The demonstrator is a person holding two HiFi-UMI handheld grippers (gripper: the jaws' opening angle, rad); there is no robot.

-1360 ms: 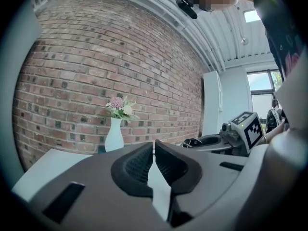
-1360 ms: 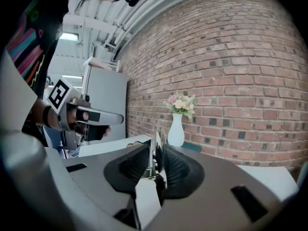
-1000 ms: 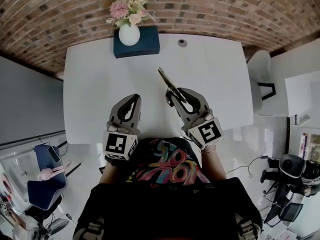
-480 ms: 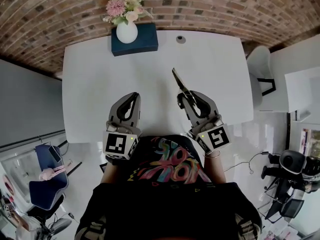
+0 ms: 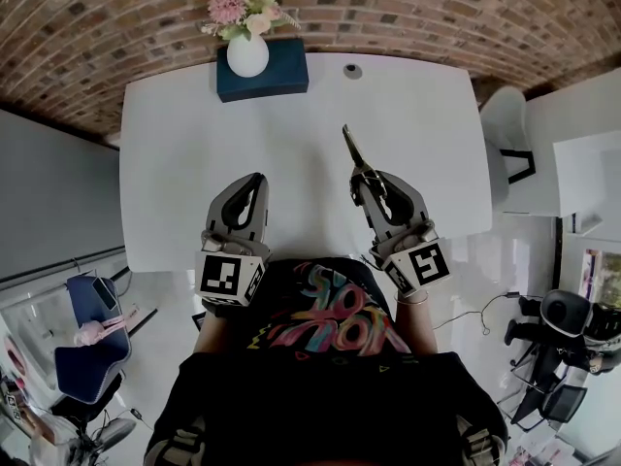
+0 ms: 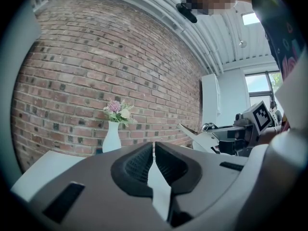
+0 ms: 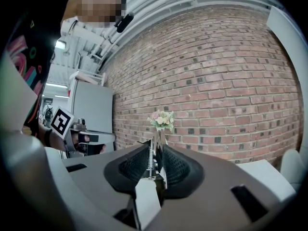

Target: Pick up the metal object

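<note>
Right claw (image 5: 366, 177) squeezes the metal thing (image 5: 351, 148) by its back end, so it pokes out over the table (image 5: 184, 124) and looks lifted. Left claw (image 5: 254, 181) rests closed and empty, likely not needed.

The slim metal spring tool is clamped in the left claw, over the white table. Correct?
No. The slim metal spring tool is clamped in the right claw, not the left claw, which is shut on nothing; the right gripper view shows it. It is over the white table.
</note>
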